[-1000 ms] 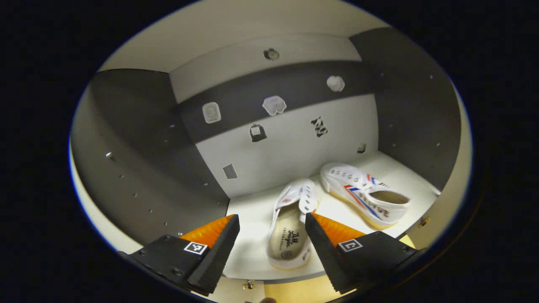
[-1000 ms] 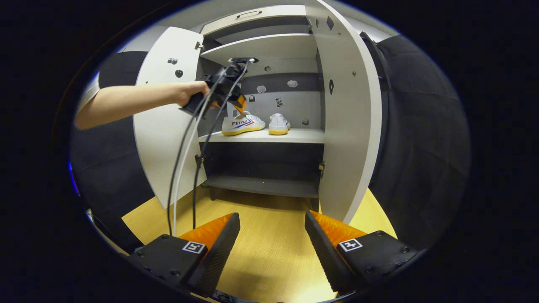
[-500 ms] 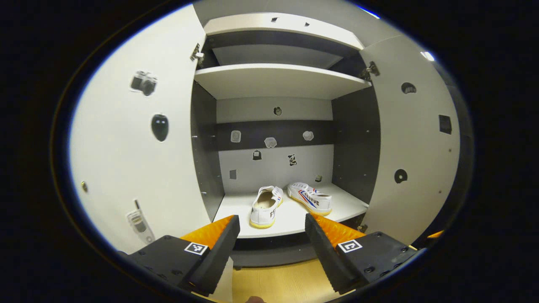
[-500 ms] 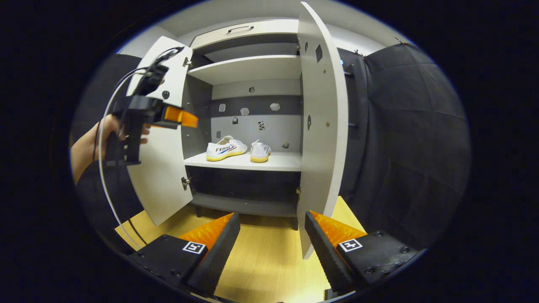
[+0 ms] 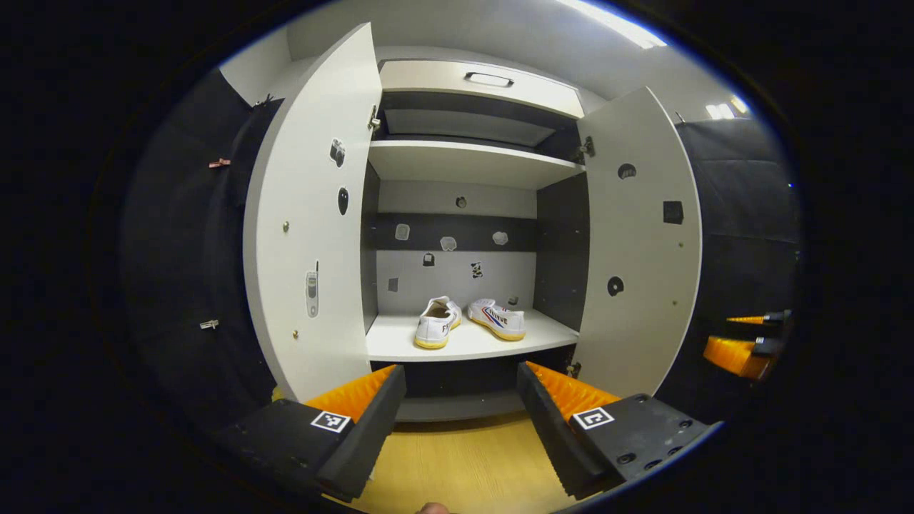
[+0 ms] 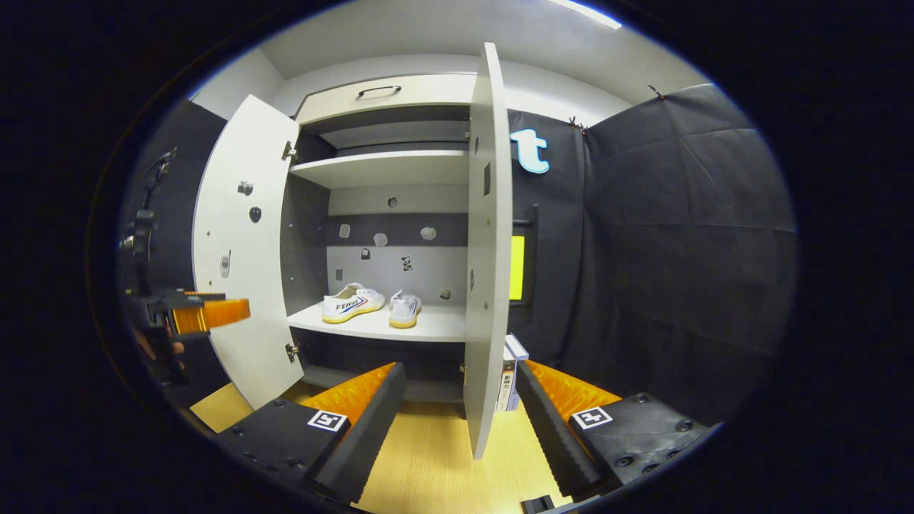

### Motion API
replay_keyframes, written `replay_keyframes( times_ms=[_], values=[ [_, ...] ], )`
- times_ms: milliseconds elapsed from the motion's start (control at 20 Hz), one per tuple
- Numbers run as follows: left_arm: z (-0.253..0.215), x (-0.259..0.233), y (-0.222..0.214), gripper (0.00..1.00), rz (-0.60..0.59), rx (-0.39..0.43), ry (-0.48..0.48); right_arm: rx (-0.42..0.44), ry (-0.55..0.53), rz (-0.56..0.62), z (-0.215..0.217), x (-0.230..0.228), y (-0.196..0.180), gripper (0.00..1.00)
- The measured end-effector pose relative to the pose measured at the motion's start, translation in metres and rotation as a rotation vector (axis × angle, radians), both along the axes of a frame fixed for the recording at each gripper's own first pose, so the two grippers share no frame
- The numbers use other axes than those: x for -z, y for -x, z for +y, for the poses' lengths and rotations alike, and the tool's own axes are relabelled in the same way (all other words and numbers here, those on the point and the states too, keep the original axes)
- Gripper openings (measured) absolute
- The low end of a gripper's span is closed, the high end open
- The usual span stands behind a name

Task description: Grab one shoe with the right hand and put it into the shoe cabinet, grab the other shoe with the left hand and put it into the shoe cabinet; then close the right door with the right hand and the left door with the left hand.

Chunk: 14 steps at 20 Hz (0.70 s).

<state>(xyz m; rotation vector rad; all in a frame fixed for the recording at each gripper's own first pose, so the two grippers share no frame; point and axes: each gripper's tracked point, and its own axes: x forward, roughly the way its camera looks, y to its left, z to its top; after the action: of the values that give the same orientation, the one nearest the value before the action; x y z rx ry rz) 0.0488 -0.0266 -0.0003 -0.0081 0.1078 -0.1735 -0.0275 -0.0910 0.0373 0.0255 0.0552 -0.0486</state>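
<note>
Left gripper (image 5: 461, 400) spread, empty, well back from shoes (image 5: 468, 321) on cabinet shelf (image 5: 385, 343); right gripper (image 6: 460, 400) spread

Your left gripper (image 5: 460, 410) and right gripper (image 6: 460, 410) look alike: wedge-shaped jaws with ridged inner faces, each on a black block carrying a small square black-and-white marker and a few round screws. Black cables rise above the left gripper in the right gripper view.

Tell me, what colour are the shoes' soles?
Yellow soles on both white shoes, clearest in the left gripper view.
</note>
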Motion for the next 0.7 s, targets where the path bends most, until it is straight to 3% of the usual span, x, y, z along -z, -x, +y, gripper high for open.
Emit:
replay_keyframes(
  times_ms=[250,700],
  values=[
    [0.000,0.015,0.021,0.97,0.020,0.031,0.029,0.100,-0.046,-0.041,-0.050,-0.037,-0.010,0.98],
    [0.027,0.036,0.046,0.98,0.068,-0.052,-0.015,0.201,-0.082,-0.083,-0.134,-0.078,-0.065,0.97]
  ],
)
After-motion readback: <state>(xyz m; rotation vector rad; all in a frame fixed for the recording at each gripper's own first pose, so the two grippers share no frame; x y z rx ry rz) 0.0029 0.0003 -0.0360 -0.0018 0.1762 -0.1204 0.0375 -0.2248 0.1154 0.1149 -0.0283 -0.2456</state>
